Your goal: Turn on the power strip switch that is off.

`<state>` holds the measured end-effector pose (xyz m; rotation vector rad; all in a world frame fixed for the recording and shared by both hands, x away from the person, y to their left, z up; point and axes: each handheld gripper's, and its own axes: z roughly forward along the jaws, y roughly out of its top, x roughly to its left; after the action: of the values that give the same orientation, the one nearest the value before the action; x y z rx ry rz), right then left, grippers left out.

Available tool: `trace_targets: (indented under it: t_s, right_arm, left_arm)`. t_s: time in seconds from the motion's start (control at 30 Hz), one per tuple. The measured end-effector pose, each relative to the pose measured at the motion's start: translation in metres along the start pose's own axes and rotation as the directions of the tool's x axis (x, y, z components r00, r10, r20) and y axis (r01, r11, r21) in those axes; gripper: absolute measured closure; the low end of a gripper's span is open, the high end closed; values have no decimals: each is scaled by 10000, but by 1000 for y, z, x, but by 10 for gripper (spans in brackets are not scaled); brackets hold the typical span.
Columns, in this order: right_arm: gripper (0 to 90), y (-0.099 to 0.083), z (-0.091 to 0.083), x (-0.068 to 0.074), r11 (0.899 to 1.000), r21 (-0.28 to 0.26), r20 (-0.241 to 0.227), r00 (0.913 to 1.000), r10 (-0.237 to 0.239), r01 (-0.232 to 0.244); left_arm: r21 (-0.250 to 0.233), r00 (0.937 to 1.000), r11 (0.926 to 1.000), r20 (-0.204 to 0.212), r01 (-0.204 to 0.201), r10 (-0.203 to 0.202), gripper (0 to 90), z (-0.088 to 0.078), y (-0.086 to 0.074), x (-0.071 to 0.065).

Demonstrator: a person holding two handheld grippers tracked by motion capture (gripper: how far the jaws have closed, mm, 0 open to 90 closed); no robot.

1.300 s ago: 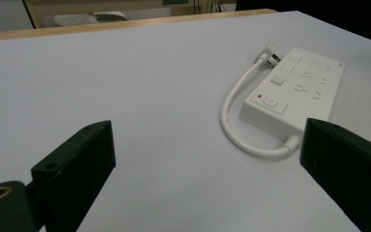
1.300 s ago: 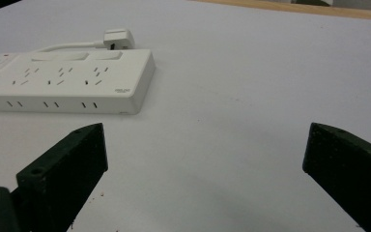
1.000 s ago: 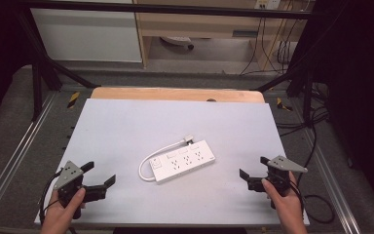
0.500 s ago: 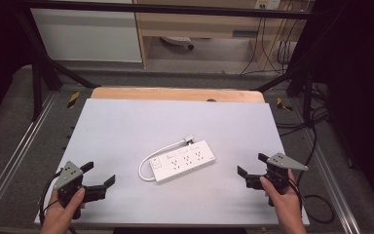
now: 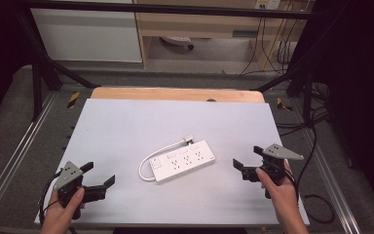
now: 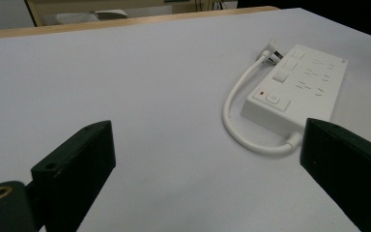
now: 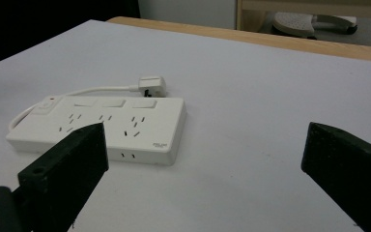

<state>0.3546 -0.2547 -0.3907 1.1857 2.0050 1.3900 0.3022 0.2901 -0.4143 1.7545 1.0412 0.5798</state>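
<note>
I hold 2 sets of tongs over a pale grey worktop (image 5: pixel 126 122), 1 in each hand, at its near edge. A white power strip (image 5: pixel 182 160) lies flat near the middle of the worktop, between my hands and well apart from both. Its short white cable (image 5: pixel 148 163) loops out from its left end and runs round its far side to a white plug (image 5: pixel 189 140) resting just beside the strip's far edge.

Compared with 1 second ago, my right tongs (image 5: pixel 247 163) have drifted slightly left and a little farther onto the worktop, toward the strip's right end. My left tongs (image 5: pixel 97 176) have barely moved. The strip itself has not shifted. I judge this to be the very start of a reach: nothing is grasped yet, and the right hand seems to be leading.

Both tongs stand wide open and empty, touching nothing. In the left gripper view, the 2 black jaws frame the strip's switch end (image 6: pixel 275 100), where a small red light sits beside a button. In the right gripper view, the jaws frame the strip's socket face (image 7: pixel 101 121), with 3 socket groups and 3 rocker switches along its far edge, the plug lying beyond.
</note>
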Motion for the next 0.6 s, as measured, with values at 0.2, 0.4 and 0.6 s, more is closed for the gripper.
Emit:
trace_targets:
  t_s: [0.2,0.4,0.6]
  right_arm:
    - [23,9,7,5,9998,-138,-42,9999,124,-125]
    - [24,16,13,11,9998,-174,-86,9999,108,-109]
    - [25,23,19,19,9999,-137,-232,9997,-34,31]
  left_arm:
    - [14,10000,10000,-28,-73,73,56,0,0,0]
    - [28,10000,10000,-44,-74,74,56,0,0,0]
    - [38,10000,10000,-36,-70,70,56,0,0,0]
